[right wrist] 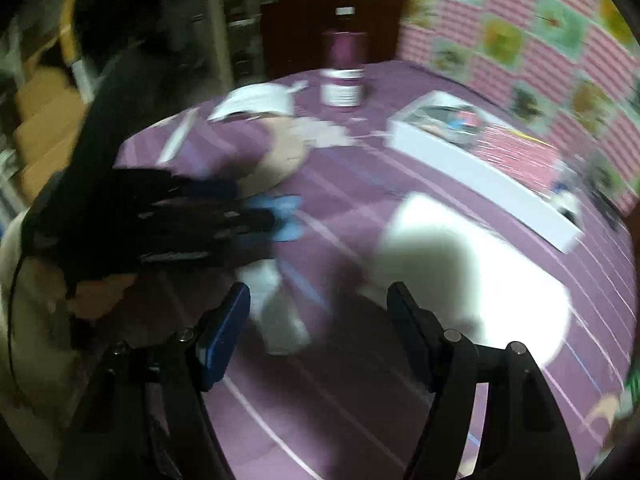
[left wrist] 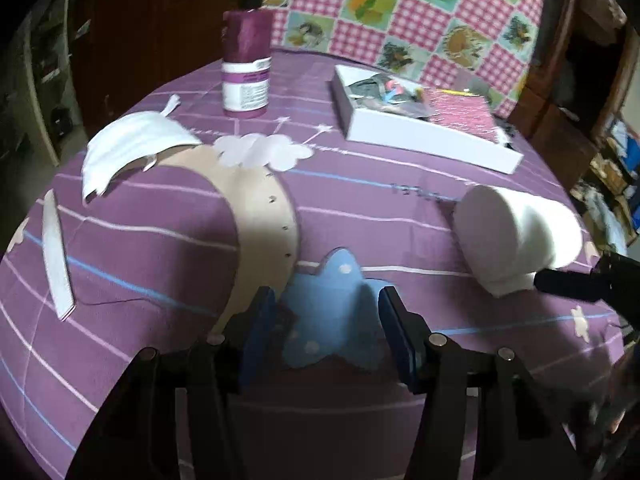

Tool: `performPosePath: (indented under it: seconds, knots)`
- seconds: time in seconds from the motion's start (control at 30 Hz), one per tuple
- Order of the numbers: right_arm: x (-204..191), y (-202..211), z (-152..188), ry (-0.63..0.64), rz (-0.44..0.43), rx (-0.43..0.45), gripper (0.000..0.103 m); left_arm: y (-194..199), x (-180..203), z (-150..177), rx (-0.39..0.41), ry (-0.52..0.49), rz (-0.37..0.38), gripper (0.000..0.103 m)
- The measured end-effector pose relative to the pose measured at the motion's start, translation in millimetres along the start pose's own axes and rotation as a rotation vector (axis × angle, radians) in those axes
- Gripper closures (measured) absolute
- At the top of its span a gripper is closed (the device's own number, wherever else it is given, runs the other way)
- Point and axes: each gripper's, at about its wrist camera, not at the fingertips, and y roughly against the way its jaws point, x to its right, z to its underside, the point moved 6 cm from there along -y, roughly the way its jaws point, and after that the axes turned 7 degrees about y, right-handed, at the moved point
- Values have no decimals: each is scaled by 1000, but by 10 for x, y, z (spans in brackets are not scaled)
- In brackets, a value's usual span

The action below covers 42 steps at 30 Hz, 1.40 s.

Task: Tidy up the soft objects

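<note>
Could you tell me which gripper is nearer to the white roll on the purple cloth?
Right. The right gripper is open beside the white roll, its finger tip close against the roll's near end. The left gripper is farther away, open over the blue star patch.

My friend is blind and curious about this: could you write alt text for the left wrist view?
The open left gripper hovers over a purple striped tablecloth, its blue-padded fingers either side of a printed blue star. A beige belt, a white face mask and a white roll lie around it, with a purple pump bottle and a white box behind.
</note>
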Motion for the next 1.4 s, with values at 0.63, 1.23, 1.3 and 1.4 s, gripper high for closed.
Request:
performPosePath:
  seconds: [0.63, 1.23, 1.3, 1.4]
  knots:
    - [-29, -445, 154, 61, -29, -60, 0, -72, 25, 48, -2, -74, -106, 20]
    - [-89, -313, 279, 19, -56, -75, 0, -105, -34, 30, -9, -46, -136, 8]
    - [-126, -289, 295, 26, -73, -78, 1, -116, -52, 29, -15, -40, -142, 4]
    - [-191, -226, 290, 43, -86, -58, 25, -124, -58, 29, -19, -36, -147, 2]
